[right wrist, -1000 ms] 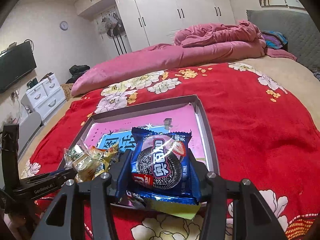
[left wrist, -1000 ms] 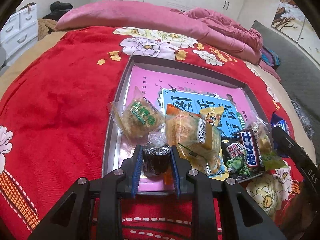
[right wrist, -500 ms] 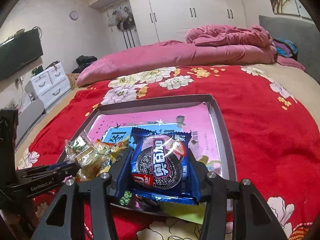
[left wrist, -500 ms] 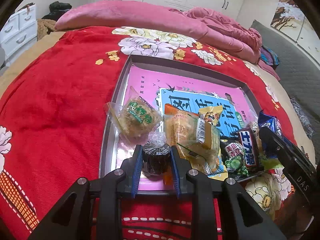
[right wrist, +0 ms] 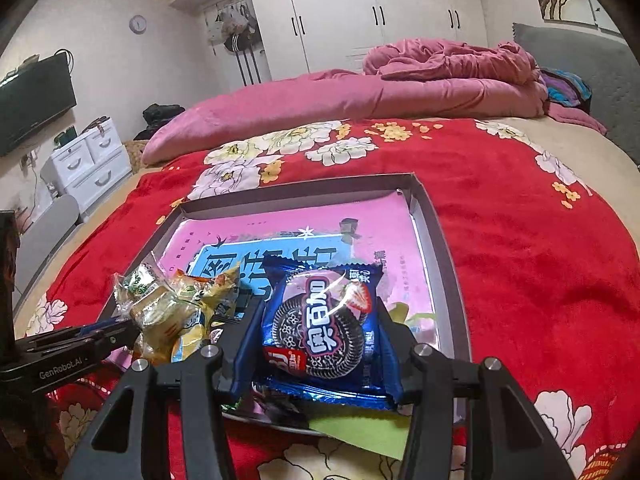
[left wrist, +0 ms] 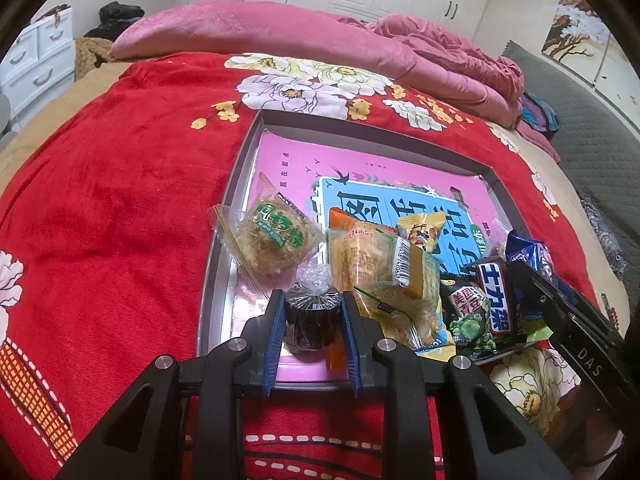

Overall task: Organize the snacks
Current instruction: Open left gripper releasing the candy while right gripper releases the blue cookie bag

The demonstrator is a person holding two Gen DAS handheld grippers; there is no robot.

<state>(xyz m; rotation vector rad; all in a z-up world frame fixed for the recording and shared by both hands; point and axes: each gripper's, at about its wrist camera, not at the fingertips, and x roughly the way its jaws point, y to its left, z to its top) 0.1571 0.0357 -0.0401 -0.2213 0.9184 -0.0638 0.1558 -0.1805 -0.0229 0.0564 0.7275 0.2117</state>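
Bed with red floral blanket (left wrist: 120, 208) carries the tray (left wrist: 244, 168). Left claw (left wrist: 312, 320) clamps dark jelly cup (left wrist: 310, 318); right claw (right wrist: 320, 332) grips cookie pack (right wrist: 320, 320) over tray's near edge. Place both flat on bare tray floor, clear of the pile.

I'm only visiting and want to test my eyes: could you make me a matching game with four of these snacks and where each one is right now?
Things:
1. dark jelly cup
2. blue cookie packet
3. clear-wrapped floss cake
4. black chocolate bar

Places:
A. lying over the tray's left rim
B. clamped in the left gripper
C. on the snack pile at the tray's near right corner
D. clamped in the right gripper

Pairs: 1-B, 2-D, 3-A, 4-C. The tray sits on the red blanket.
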